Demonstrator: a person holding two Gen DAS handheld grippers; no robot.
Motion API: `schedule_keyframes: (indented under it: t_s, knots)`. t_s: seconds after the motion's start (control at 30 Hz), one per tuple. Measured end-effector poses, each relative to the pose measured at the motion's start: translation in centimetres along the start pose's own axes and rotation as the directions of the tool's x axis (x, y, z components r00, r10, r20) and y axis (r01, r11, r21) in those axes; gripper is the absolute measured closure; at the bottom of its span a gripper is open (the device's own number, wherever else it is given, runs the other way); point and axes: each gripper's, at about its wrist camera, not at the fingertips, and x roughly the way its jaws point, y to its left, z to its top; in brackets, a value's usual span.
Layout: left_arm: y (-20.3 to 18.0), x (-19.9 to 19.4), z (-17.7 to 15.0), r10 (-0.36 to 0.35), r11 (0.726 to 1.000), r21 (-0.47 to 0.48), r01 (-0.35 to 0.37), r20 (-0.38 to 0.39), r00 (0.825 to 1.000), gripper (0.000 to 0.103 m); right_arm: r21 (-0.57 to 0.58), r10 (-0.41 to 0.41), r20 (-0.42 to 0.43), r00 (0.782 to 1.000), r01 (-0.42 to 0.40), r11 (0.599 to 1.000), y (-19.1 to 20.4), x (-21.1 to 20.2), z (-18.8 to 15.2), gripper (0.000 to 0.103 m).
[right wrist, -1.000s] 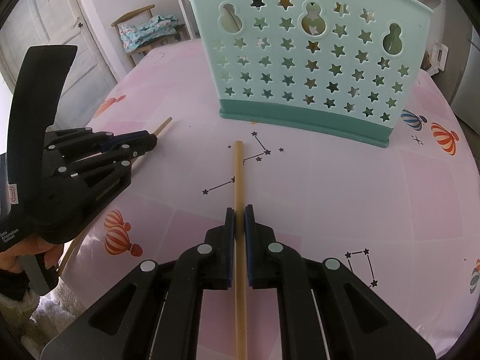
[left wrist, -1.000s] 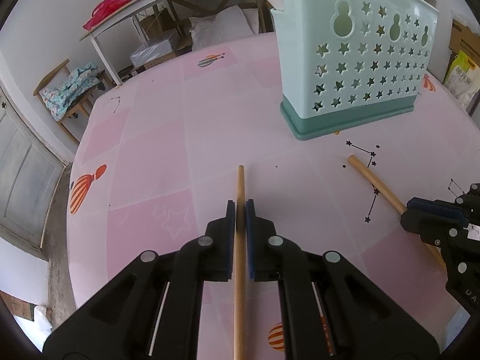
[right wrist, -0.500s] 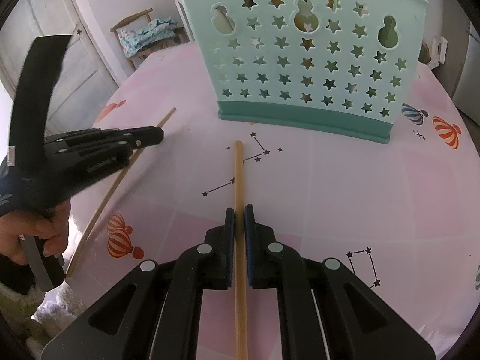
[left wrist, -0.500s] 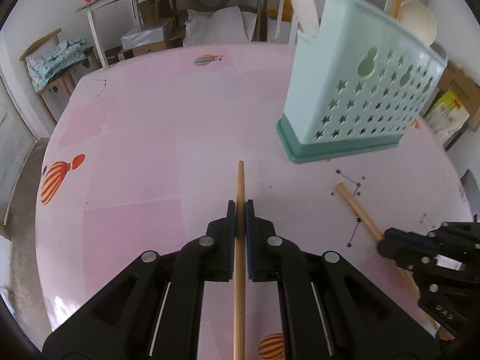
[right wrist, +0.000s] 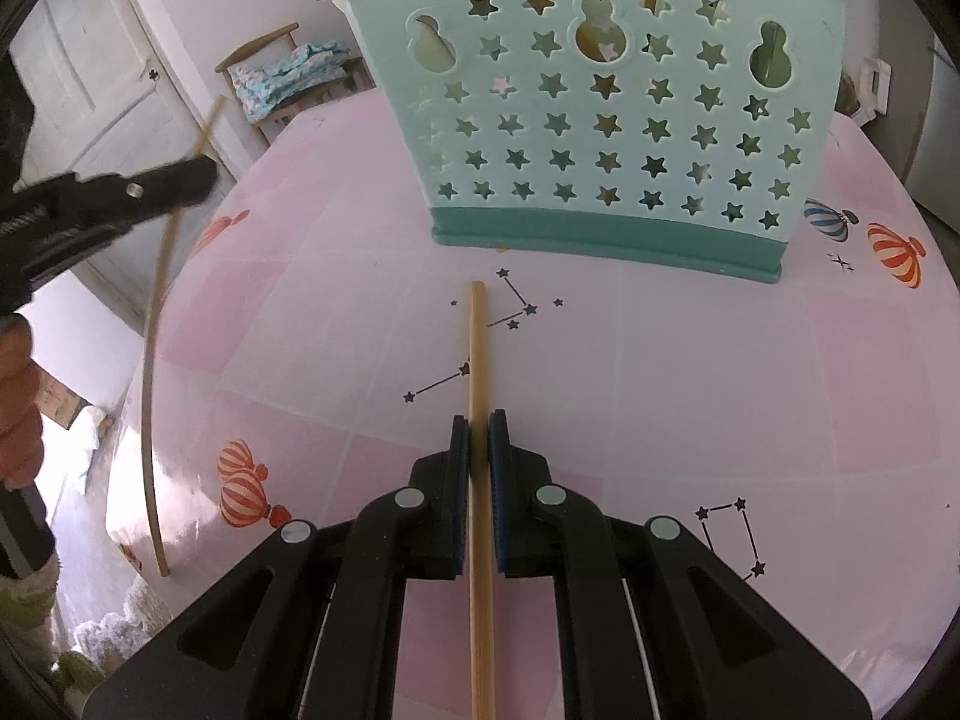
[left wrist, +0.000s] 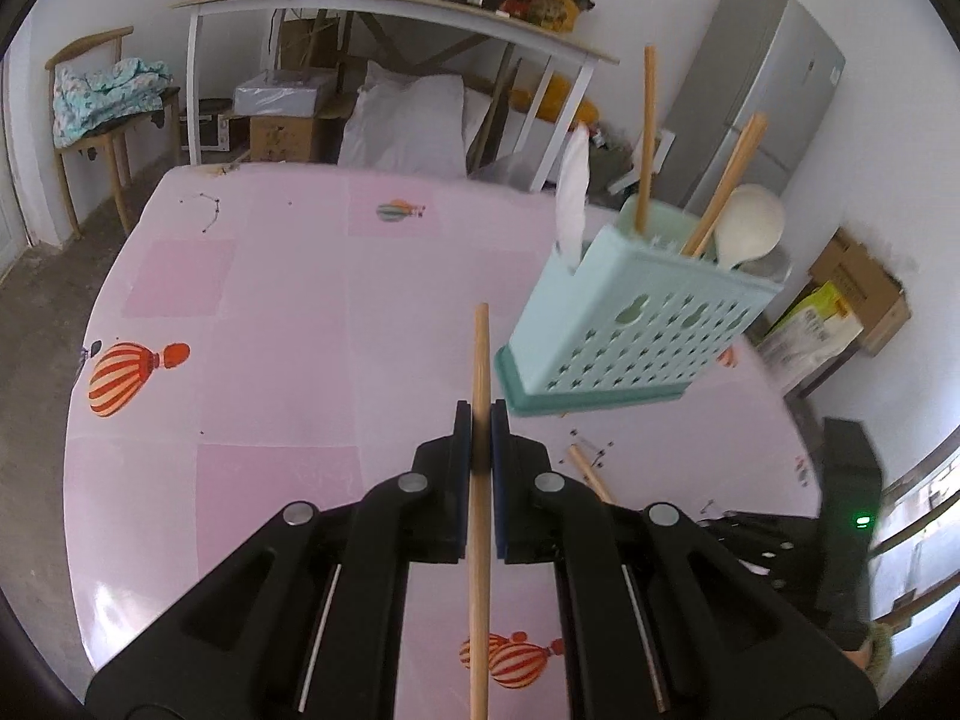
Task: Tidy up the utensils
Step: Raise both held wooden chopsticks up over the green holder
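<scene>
My left gripper point(left wrist: 480, 426) is shut on a wooden chopstick point(left wrist: 480, 360) and holds it above the pink table, tip towards the mint utensil basket point(left wrist: 630, 330). From the right wrist view that gripper point(right wrist: 180, 180) hangs at the left with its chopstick point(right wrist: 150, 360) slanting down. My right gripper point(right wrist: 479, 438) is shut on a second chopstick point(right wrist: 478, 348) that lies low on the table, pointing at the basket point(right wrist: 600, 108). The basket holds chopsticks point(left wrist: 645, 138), a white spoon point(left wrist: 750, 228) and a white scoop point(left wrist: 573, 186).
The pink tablecloth point(left wrist: 270, 330) has balloon and star prints. Behind the table stand a chair with cloth point(left wrist: 96, 102), a white workbench point(left wrist: 390, 6) with clutter, a pillow and a grey fridge point(left wrist: 762, 96). Cardboard boxes point(left wrist: 852, 288) sit at the right.
My left gripper has lifted its chopstick off the table and rolled, so the basket's top and the room behind came into view. The right gripper and its chopstick have stayed put.
</scene>
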Motion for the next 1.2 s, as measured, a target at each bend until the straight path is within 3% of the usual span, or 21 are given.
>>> schedule_keyframes:
  t_s: [0.37, 0.9, 1.03, 1.2]
  knots:
    - [-1.0, -3.7, 0.5, -0.022, 1.000, 0.004, 0.022, 0.105, 0.994, 0.099, 0.036, 0.034, 0.102, 0.994, -0.038, 0.999, -0.8, -3.4, 0.9, 0.096]
    - [-4.2, -8.2, 3.3, -0.120, 0.990, 0.098, 0.099, 0.243, 0.962, 0.099, 0.098, 0.063, 0.301, 0.951, -0.097, 0.990, -2.1, -10.4, 1.2, 0.096]
    - [-5.6, -9.1, 4.9, -0.171, 0.982, 0.127, 0.140, 0.282, 0.944, 0.099, 0.117, 0.062, 0.342, 0.938, -0.108, 0.987, -2.9, -11.6, 1.2, 0.096]
    - [-7.6, -11.2, 8.2, -0.272, 0.960, 0.164, 0.226, 0.381, 0.884, 0.099, 0.152, 0.050, 0.382, 0.923, -0.116, 0.982, -4.1, -13.0, 1.1, 0.096]
